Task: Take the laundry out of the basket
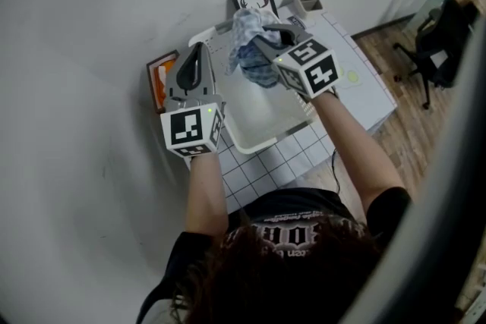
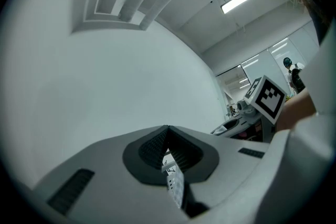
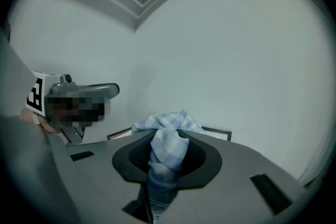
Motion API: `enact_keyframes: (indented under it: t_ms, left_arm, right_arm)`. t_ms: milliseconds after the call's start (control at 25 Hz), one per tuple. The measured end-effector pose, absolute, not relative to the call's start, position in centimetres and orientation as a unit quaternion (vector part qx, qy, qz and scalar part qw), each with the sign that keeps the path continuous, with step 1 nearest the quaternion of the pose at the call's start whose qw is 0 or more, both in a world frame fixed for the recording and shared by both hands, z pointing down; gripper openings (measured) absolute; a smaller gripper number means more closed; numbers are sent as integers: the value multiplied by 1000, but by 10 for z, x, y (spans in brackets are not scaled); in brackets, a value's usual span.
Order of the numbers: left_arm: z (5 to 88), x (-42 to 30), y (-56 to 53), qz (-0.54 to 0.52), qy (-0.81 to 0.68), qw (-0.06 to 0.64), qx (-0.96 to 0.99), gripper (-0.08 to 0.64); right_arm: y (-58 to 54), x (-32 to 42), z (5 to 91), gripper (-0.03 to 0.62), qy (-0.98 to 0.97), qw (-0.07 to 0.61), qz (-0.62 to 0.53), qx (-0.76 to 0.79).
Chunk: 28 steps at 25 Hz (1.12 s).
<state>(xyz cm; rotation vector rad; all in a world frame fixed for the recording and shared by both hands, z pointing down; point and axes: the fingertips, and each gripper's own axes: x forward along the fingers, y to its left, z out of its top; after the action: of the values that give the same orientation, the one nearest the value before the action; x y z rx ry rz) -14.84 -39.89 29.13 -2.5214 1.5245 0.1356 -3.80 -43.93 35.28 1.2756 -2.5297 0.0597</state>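
hanging laundry (image 3: pixel 169 144) sits pinched in the right hand-held gripper (image 1: pixel 267 38).

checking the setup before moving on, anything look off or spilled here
Nothing stands out. The blue checked cloth hangs bunched in the right gripper above the white basket; nothing is spilled.
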Motion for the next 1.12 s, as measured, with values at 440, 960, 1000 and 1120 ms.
enact_keyframes:
  t_ms: [440, 960, 1000, 1120]
  left_arm:
    - [287, -123, -400, 54, 488, 85, -867, -2]
    - [279, -115, -358, 82, 458, 96, -880, -2]
    - [278, -106, -356, 83, 455, 97, -881, -1]
    - [267, -45, -362, 81, 450, 100, -884, -2]
  right_arm:
    - [-408, 6, 297, 91, -853, 108, -53, 508]
    - [-365, 23, 273, 89, -841, 56, -51, 536]
    - [-363, 31, 271, 89, -839, 53, -51, 539]
    - [-370, 92, 264, 89, -836, 45, -45, 545]
